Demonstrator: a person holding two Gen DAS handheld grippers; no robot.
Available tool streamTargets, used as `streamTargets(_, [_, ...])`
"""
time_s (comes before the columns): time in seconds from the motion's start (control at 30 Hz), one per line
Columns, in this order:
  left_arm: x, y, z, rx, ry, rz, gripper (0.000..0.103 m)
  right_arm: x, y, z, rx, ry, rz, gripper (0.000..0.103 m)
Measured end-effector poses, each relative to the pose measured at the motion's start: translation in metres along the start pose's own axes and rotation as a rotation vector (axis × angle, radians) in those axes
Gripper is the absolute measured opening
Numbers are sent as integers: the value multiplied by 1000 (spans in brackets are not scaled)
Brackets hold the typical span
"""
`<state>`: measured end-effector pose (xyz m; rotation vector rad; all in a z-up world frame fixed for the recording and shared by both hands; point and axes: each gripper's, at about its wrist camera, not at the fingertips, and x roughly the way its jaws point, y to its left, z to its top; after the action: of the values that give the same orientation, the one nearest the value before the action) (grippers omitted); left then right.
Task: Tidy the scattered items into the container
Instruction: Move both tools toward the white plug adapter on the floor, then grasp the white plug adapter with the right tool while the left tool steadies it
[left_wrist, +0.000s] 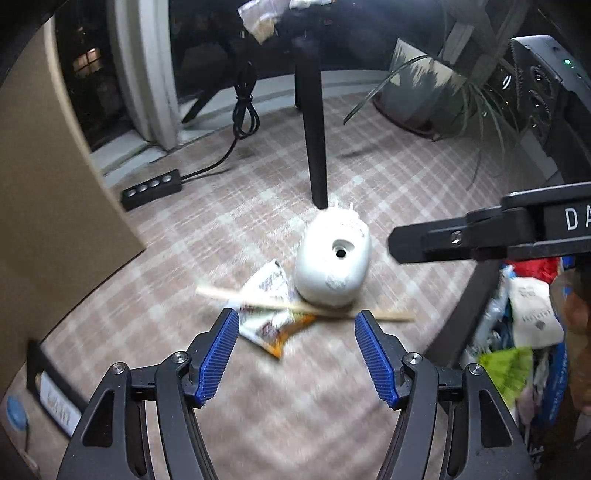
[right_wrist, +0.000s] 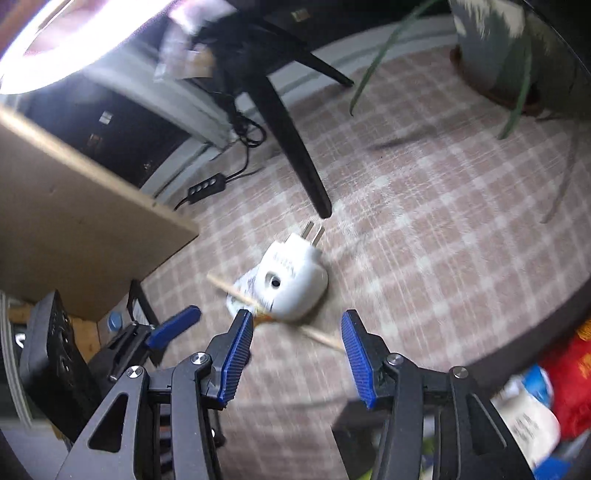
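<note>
plug (left_wrist: 332, 264): glossy white plastic | stick (left_wrist: 258, 301): pale wood | rug (left_wrist: 406, 177): woven cloth

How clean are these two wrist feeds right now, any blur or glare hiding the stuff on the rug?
Left wrist view: motion-smeared, the stick and packet soft, the white plug still readable. Right wrist view: blurrier overall, with a blown-out ring light glaring at top left; both views bend straight edges near the rim.

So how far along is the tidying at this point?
Partly done: the container already holds packets. Nothing is in hand; the left gripper and right gripper are both open and empty. Still on the rug: the white plug adapter, the wooden stick and the snack packet.
</note>
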<state>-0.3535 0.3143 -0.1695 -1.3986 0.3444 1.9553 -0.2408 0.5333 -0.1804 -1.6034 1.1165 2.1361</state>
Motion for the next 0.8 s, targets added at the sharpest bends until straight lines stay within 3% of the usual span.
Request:
streamTargets(0.17, [22,3,12,10,3,-43,70,25,-3,15,30,32,11,46])
streamTargets(0.23, [28,1,15,26,-5,-50,76,31,-1,17,24,36,7,46])
streamTargets(0.37, [37,-4,21,50,-6,-59,77,41,0,22,11,40,0,49])
streamTargets(0.57, [51,-5,27,21,-3,-119,77,45,0,28,10,31,30,51])
streamTargets(0.67, [53,-9,25,14,-14,-147,72,48,0,28,15,32,55,51])
streamTargets(0.8, [52,-9,24,-3,-21,-112,60,51,-2,27,35,39,92,49])
